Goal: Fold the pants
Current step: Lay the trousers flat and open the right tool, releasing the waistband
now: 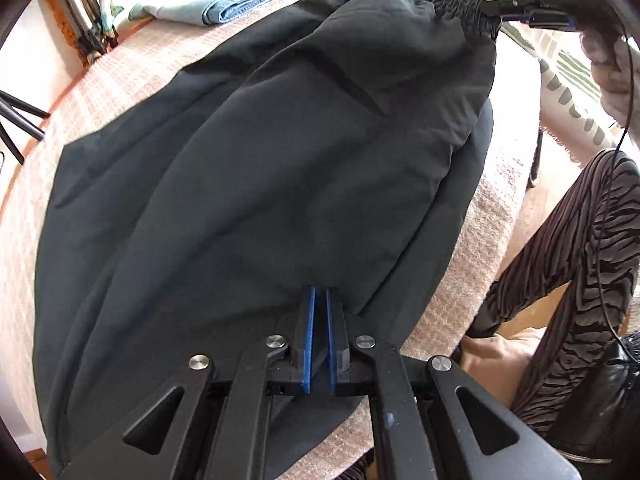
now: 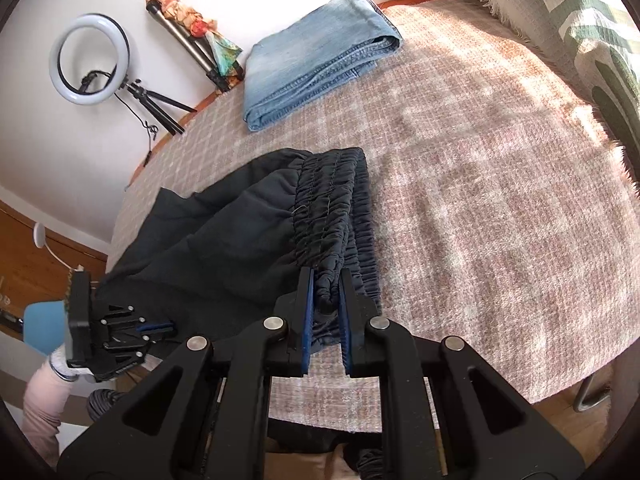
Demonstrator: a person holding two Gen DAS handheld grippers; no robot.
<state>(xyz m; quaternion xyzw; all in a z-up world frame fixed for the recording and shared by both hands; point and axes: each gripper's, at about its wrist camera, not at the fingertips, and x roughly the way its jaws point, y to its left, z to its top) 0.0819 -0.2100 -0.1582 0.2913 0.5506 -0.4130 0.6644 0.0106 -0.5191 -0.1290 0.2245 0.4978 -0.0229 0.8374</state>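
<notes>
While the black pants lie spread across my pink woven surface, I've got both grippers on them. My left gripper points steeply down at the near edge of the fabric, at about six o'clock in its own view, and its blue pads stand nearly together with a thin fold of dark cloth pinched between them. From the right wrist camera I can see that same gripper out at eight o'clock, on the pants' lower left edge, with a pale sleeve behind it.

My right gripper has the gathered elastic waistband bunched between its fingers, clamped on a thick roll of it, jaws set a little apart by the bulk. In the left wrist view that gripper sits up at one o'clock, tugging the waistband corner out to a point, so the garment stretches between my two grips.

The pants look doubled over lengthwise, one layer resting on another, with a darker edge peeking out along the right side at three o'clock in the left view.

Beyond the pants, at twelve o'clock in the right view, a folded pair of blue jeans rests near the far edge of the surface, well apart from my work. A ring light on a small tripod stands off at ten o'clock by the white wall. A green-patterned fringed throw covers the two o'clock corner. Zebra-striped trousers on the person's leg show at four o'clock in the left view.
</notes>
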